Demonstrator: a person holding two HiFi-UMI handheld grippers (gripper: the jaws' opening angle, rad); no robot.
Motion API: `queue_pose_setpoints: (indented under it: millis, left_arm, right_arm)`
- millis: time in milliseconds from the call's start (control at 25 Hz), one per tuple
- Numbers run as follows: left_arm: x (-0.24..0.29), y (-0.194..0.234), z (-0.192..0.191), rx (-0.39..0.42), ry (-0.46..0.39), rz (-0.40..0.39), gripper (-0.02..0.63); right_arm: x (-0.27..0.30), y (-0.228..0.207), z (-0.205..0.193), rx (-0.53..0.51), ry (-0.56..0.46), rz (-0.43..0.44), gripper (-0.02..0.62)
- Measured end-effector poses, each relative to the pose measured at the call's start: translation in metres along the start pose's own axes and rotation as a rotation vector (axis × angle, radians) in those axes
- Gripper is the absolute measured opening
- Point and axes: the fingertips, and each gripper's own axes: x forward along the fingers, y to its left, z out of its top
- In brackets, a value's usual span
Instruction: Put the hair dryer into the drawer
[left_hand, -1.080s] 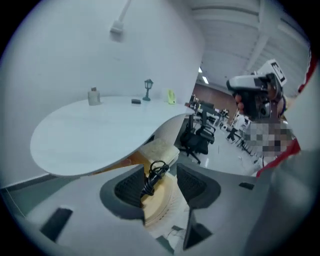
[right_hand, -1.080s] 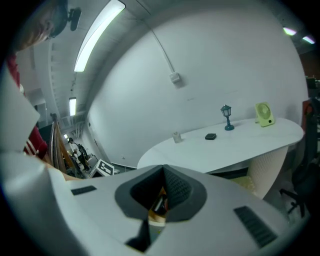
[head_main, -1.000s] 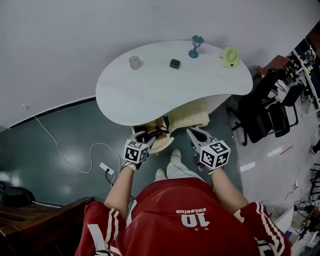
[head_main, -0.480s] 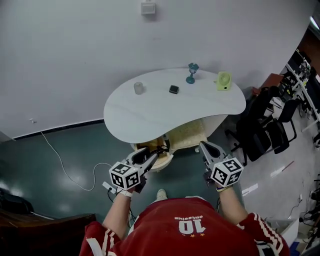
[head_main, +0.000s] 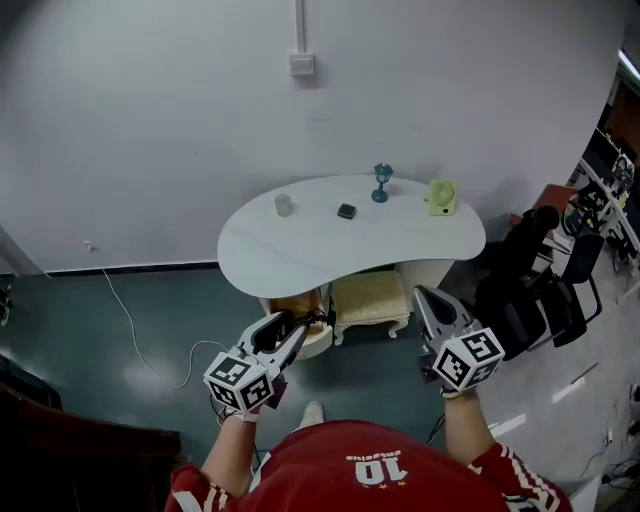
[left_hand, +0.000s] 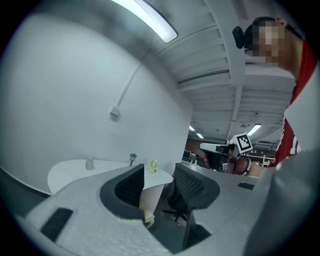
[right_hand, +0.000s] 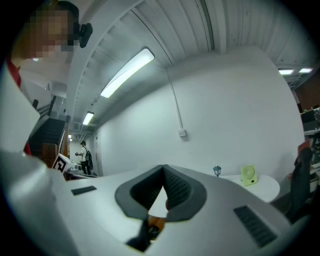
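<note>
Under the white table (head_main: 300, 250) an open light wooden drawer (head_main: 312, 335) shows a dark corded thing (head_main: 316, 320) inside, apparently the hair dryer; it is too small to make out well. My left gripper (head_main: 288, 338) hangs in the air in front of the drawer, level, open, with nothing between its fingers (left_hand: 131, 184). My right gripper (head_main: 425, 300) is held up at the right, level and shut, its pads meeting with nothing held (right_hand: 163, 176). An orange patch of the drawer (right_hand: 155, 226) shows below the right jaws.
On the table stand a small cup (head_main: 284, 204), a black block (head_main: 346, 211), a blue lamp (head_main: 381, 182) and a yellow-green fan (head_main: 440, 196). A cream stool (head_main: 370, 298) sits under it. Black office chairs (head_main: 535, 290) crowd the right. A cable and power strip (head_main: 135, 340) lie on the floor at left.
Both grippers have risen and pulled back from the drawer. The head view has lifted too, so table and drawer look smaller and farther. The left gripper drifted left.
</note>
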Motion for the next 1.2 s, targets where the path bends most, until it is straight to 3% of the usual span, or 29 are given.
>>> queue_pose_setpoints:
  millis: [280,440,680,960,1200]
  left_arm:
    - [-0.031,-0.098,0.007,0.012,-0.122,0.075,0.193]
    - [-0.052,-0.132,0.006,0.074,-0.114,0.121,0.178]
    - [-0.08,-0.132,0.02,0.115,-0.138,0.178,0.152]
    - [-0.099,-0.118,0.068,0.239,-0.19,0.234,0.089]
    - [-0.107,-0.097,0.08,0.311,-0.192,0.25,0.034]
  right_arm:
    - [-0.079,0.002,0.019,-0.029,-0.061,0.05,0.005]
    - [-0.097,0.02,0.018,-0.005,-0.072,0.109,0.005]
    - [-0.105,0.049,0.017,0.043,-0.087,0.166,0.005]
    - [-0.106,0.068,0.034,-0.029,-0.119,0.135,0.005]
    - [-0.099,0.079,0.034,-0.052,-0.132,0.095,0.005]
